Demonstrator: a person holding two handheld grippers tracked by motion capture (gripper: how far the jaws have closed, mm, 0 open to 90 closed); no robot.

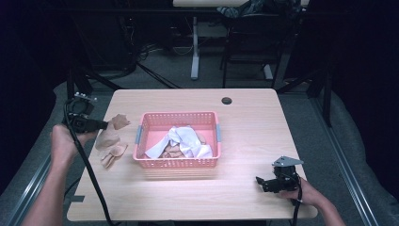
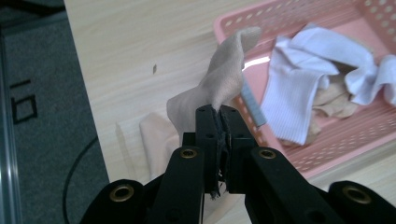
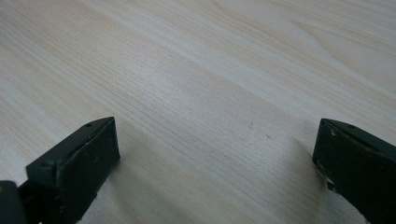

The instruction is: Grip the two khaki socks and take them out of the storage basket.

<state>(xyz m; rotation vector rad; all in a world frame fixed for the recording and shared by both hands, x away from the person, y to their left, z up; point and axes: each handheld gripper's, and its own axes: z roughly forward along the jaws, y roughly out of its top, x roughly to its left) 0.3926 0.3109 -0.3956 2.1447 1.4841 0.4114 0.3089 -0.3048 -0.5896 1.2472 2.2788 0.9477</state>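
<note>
Spreading across the middle of the high view, the wooden table (image 1: 244, 197) carries everything I am working with. At its centre sits the pink basket (image 1: 179, 120), with white socks (image 1: 188, 141) and some beige ones heaped inside. To the left of the basket, on the bare wood, lies a small pile of beige socks (image 1: 110, 150) already out of it.

My left gripper (image 1: 104, 125) is at the left edge of the frame, just beside that pile, and it is clamped tight on one beige sock (image 2: 224, 79). In the left gripper view the jaws stand pressed together at the lower centre, with the sock rising from between them toward the upper middle of the frame, its toe drooping over the basket's near corner. My right gripper (image 3: 215, 154) rests at the lower right of the high view, well apart from the basket; its own view shows the jaws spread wide with nothing but wood grain between them.

I judge the step in hand to be sorting: carrying this beige sock from the basket to the pile beside it. The next move calls for lowering the sock onto the pile and letting go, keeping it flat enough that it stays with its fellows, then going back for the beige ones under the white socks.
</note>
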